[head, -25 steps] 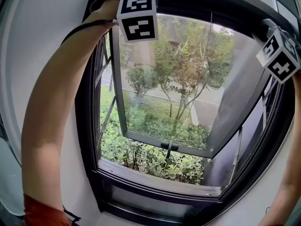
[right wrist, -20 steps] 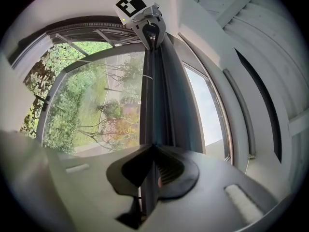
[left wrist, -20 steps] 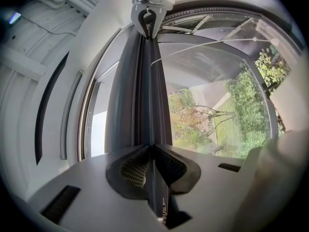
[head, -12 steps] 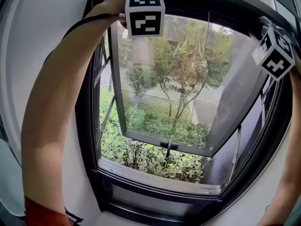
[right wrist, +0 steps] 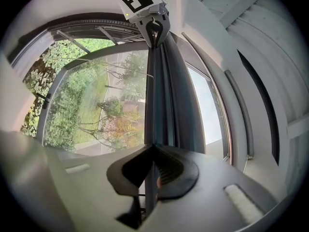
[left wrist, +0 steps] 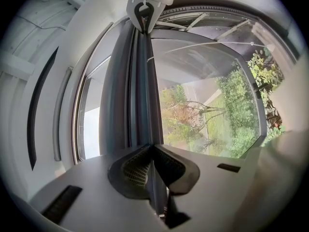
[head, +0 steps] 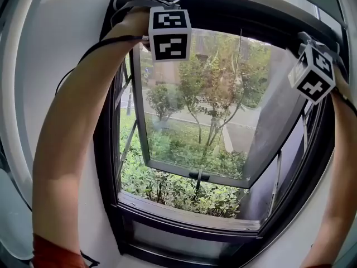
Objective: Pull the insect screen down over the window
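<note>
The left hand-held gripper (left wrist: 153, 148) is pinching the insect screen's pull bar (left wrist: 140, 91), its jaws pressed nearly together with only the thin dark edge of the bar between the ribbed pads. The right hand-held gripper (right wrist: 153, 148) is doing the same further along that bar, and its jaws have just been closing a touch tighter on it. Each gripper view is looking down the length of the bar to the other gripper at its far end. The bar is sitting right up at the top of the window, against the head of the dark window frame (head: 106, 166).

From the head view the jaws are hiding behind the marker cubes (head: 170, 32), and the bar is blending into the dark frame, so the grip is hard to make out there. The screen's mesh is not showing clearly in any view. Both elbows are running off the bottom edge.

Both arms are reaching overhead, the left arm (head: 67, 149) curving up the left side of the window with a black cable (head: 95, 35) trailing along it, the right arm (head: 334, 194) rising on the right. Between them the glass sash (head: 201, 105) is standing swung outward over green shrubs (head: 167, 188).
</note>
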`<action>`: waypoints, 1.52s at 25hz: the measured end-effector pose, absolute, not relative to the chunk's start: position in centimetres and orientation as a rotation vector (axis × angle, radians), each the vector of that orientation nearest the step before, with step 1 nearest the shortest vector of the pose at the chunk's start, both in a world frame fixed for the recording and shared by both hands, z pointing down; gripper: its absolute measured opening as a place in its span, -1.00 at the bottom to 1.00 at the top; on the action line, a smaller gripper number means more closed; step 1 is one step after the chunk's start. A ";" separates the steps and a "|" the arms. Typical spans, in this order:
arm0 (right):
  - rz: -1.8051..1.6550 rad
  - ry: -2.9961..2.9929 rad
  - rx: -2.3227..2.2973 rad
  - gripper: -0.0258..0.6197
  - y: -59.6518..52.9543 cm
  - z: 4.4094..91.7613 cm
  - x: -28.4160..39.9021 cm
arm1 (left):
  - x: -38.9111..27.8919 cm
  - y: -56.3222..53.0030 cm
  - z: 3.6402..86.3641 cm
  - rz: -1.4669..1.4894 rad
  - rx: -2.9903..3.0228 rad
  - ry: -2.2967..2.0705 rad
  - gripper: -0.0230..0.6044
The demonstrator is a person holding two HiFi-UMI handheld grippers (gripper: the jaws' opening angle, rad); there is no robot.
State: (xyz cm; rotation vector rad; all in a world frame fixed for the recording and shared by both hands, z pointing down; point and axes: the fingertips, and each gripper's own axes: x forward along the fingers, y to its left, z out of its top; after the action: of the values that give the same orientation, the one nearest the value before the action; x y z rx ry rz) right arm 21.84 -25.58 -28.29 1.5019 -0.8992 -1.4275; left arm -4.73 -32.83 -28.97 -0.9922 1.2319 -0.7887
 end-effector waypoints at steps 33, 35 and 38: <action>-1.446 -1.027 1.434 -0.83 -24.8 -14.1 21.7 | -5.2 -31.6 -14.6 -0.817 -1.080 1.164 -0.84; -1.448 -1.029 1.432 -0.83 -24.7 -13.2 21.7 | -5.1 -31.6 -13.7 -0.813 -1.083 1.159 -0.84; -1.446 -1.038 1.427 -0.83 -24.6 -11.6 21.6 | -5.2 -31.5 -12.1 -0.816 -1.085 1.156 -0.84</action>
State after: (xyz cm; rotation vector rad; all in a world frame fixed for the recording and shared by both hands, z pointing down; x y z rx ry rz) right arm 21.62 -24.63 -11.58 1.4267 -1.0379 -1.4458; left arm -5.21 -31.54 -12.09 -1.0847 1.1562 -0.8163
